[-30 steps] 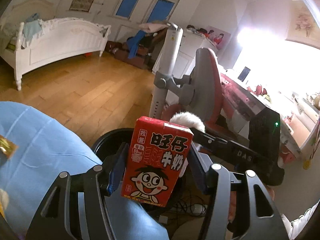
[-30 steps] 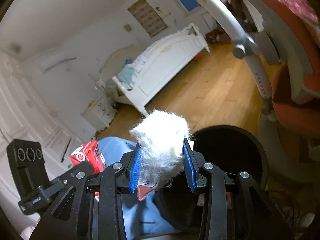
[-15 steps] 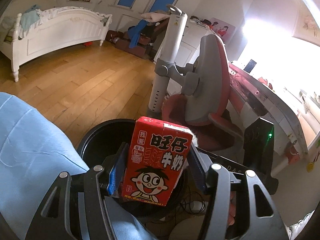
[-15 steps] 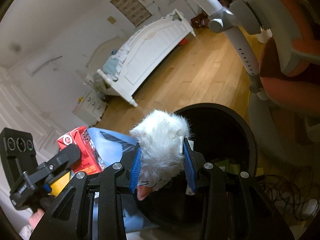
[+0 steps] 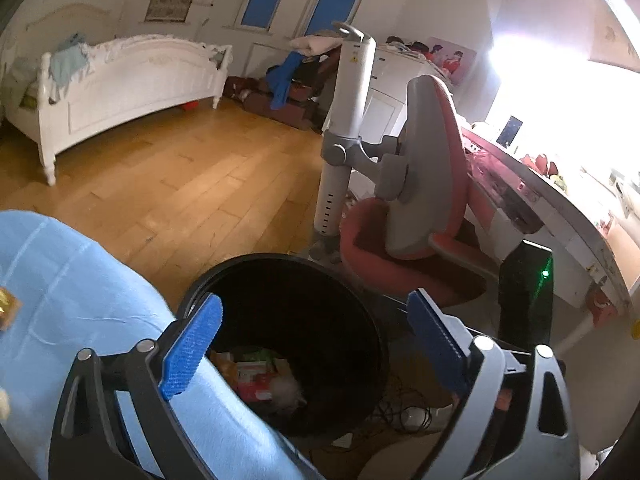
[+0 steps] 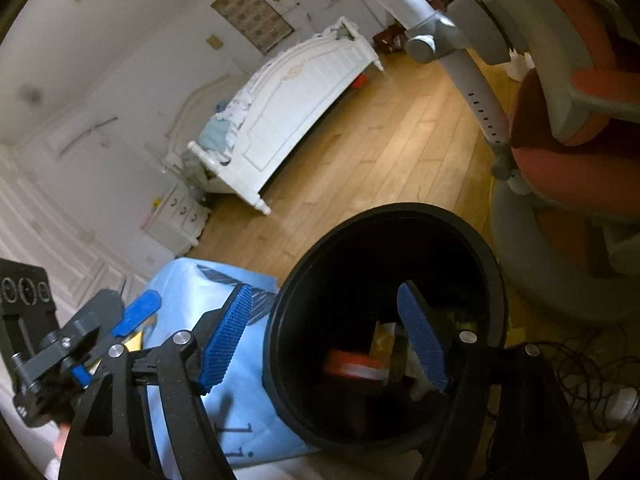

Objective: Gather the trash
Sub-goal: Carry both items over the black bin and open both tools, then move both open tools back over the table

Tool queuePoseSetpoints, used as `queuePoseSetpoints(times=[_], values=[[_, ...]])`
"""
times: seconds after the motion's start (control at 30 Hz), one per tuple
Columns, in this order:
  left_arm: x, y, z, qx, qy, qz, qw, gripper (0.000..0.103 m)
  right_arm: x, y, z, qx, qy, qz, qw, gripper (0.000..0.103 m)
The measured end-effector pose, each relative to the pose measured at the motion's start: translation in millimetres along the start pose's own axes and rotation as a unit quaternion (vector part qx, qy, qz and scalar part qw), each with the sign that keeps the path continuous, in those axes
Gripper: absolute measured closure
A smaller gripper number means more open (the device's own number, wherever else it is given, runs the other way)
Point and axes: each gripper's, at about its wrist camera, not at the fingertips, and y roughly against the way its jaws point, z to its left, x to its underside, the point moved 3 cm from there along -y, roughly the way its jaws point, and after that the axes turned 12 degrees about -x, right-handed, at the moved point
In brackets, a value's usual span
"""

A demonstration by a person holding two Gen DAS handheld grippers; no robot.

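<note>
A round black trash bin [image 5: 352, 280] stands on the floor beside a table covered in blue cloth [image 5: 72, 312]; it also shows in the right wrist view [image 6: 400, 216]. My left gripper [image 5: 316, 344] is open and empty above the bin. My right gripper [image 6: 328, 336] is open and empty above the bin too. Inside the bin lie the red milk carton [image 5: 254, 378], the white fluffy ball [image 5: 288, 390] and other wrappers; the carton shows red in the right wrist view [image 6: 352, 364]. A small gold wrapper [image 5: 6, 312] lies on the cloth at the left edge.
A pink and grey desk chair [image 5: 416, 216] stands just behind the bin, with a desk [image 5: 560, 208] to its right. Cables [image 6: 592, 376] lie on the floor near the bin. A white bed [image 5: 120, 88] stands across the wooden floor.
Both grippers have opened. The red milk carton has left my left gripper and the white fluffy ball has left my right gripper; both now lie in the bin.
</note>
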Motion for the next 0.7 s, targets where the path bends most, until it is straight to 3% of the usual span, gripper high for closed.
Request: queuePoseSetpoints(times=[0.17, 0.37, 0.6, 0.7], values=[[-2, 41, 12, -0.027, -0.003, -0.028, 0.9992, 0.005, 6, -8, 30, -0.013, 0.026, 0.017, 0.999, 0.026], [5, 100, 69, -0.073, 0.041, -0.049, 0.9953, 0.005, 24, -30, 84, -0.043, 0.07, 0.057, 0.995, 0.025], [25, 154, 176, -0.169, 0.107, -0.061, 0.9779, 0.005, 64, -65, 173, -0.104, 0.134, 0.121, 0.978, 0.025], [33, 161, 216, -0.184, 0.138, -0.051, 0.9719, 0.005, 86, -80, 209, -0.126, 0.163, 0.153, 0.967, 0.025]])
